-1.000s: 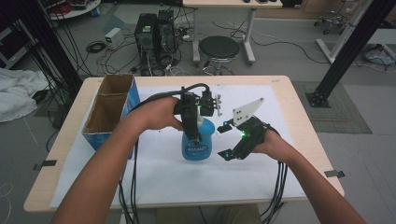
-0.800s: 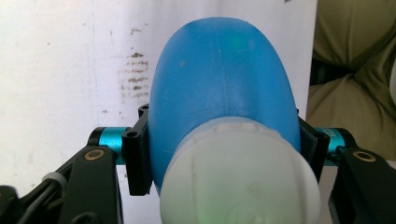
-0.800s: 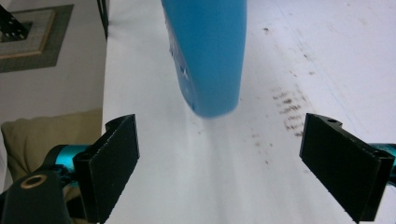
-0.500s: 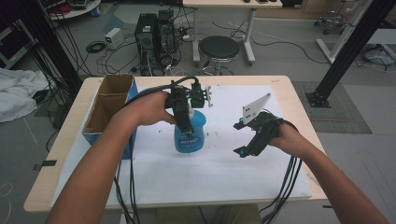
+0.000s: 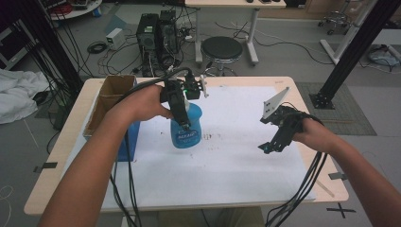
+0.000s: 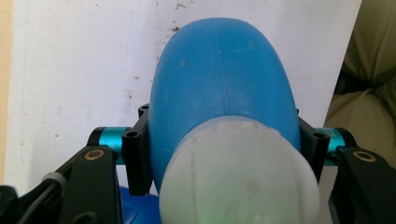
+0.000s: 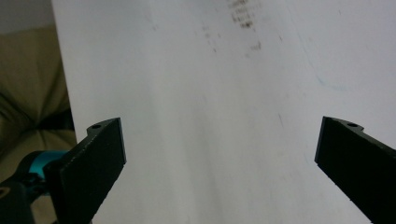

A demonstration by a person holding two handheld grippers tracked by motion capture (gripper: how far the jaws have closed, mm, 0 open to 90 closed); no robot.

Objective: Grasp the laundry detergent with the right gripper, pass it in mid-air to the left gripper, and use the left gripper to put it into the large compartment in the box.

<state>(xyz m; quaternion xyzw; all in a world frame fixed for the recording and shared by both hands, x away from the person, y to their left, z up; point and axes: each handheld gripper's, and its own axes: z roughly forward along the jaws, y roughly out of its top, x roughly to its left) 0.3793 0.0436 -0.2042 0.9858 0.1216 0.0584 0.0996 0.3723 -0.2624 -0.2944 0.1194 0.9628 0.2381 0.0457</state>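
With my left gripper (image 5: 182,111) clamped around the neck of the blue plastic spray bottle (image 5: 187,127) over the white-papered desk (image 5: 227,165), and my right gripper's (image 5: 274,139) jaws just opened, empty and well apart, I should carry it upright and steadily.

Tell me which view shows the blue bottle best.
High view: the whole bottle with its label, over the white sheet, gripped by the left gripper. The left gripper view has just its rounded body and white top between the jaws, up close. The right gripper view faces bare sheet.
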